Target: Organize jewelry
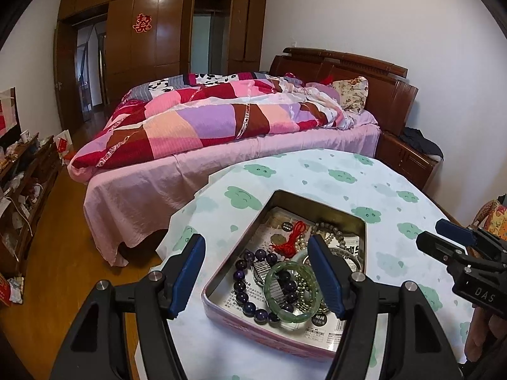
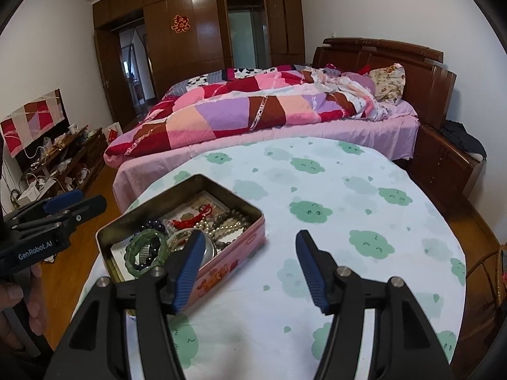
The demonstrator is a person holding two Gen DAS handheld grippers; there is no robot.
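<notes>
An open pink tin box (image 1: 221, 272) (image 2: 234, 253) stands on the table and holds jewelry: a green jade bangle (image 1: 290, 291) (image 2: 147, 250), a dark purple bead bracelet (image 1: 247, 288), a red knotted cord (image 1: 293, 237) (image 2: 190, 218), and grey and pearl bead strings (image 1: 329, 231) (image 2: 228, 221). My left gripper (image 1: 256, 272) is open and empty, hovering above the box's near left part. My right gripper (image 2: 248, 269) is open and empty, above the cloth just right of the box; it also shows in the left wrist view (image 1: 443, 240).
The table wears a white cloth with green clouds (image 2: 317, 190). A bed with a patchwork quilt (image 1: 206, 120) stands just behind it. A wooden nightstand (image 2: 443, 161) is at the right, a cluttered low cabinet (image 1: 22, 183) at the left.
</notes>
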